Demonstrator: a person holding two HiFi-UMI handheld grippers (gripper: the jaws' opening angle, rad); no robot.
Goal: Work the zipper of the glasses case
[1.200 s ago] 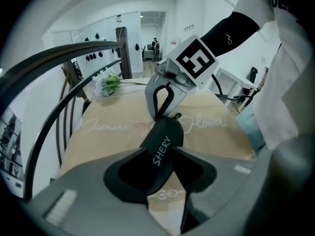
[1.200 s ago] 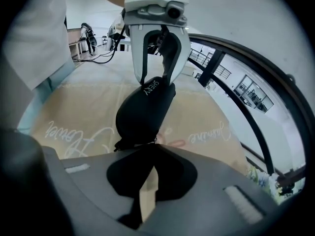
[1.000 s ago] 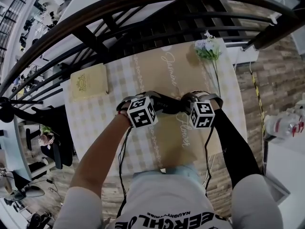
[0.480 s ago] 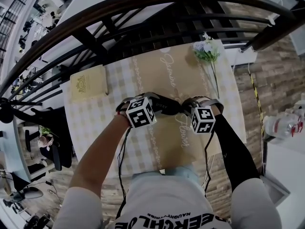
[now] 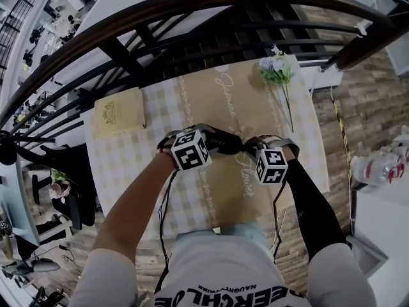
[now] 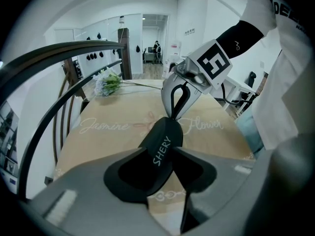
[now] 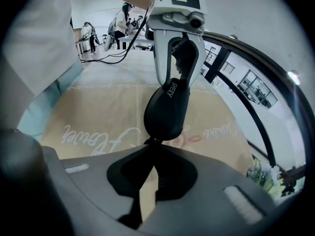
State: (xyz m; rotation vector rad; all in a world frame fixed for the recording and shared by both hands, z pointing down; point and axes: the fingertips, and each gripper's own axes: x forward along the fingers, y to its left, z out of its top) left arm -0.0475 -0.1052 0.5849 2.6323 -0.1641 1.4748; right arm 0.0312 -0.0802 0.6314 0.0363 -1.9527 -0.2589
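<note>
Left tongs are clamped on the near end of the glasses case, a matte dark pad pressing in on each flank, so that's a firm grip on the body. The case is a smooth black shell, rounded and tapering like a pod, with pale block lettering running along its spine. Over in the right gripper view, the right tongs are pinched all the way together, no gap between the pads, nipping the small dark zip tab that sticks out of the case's tip. So the case is strung between the two tools, one at each end, and it looks to be lifted just off the surface over the middle of the bench. From the head view, the marker cube of the left tool sits just beside the case's glossy black curve, with the right tool's cube close by on the other side. Below lies a kraft-brown runner with looping pale script, laid over a cream checked cloth. A sprig of white flowers on thin green stems lies at the far right corner, and a flat beige box with an embossed ornament rests at the far left. A dark curved wooden railing arcs behind.
</note>
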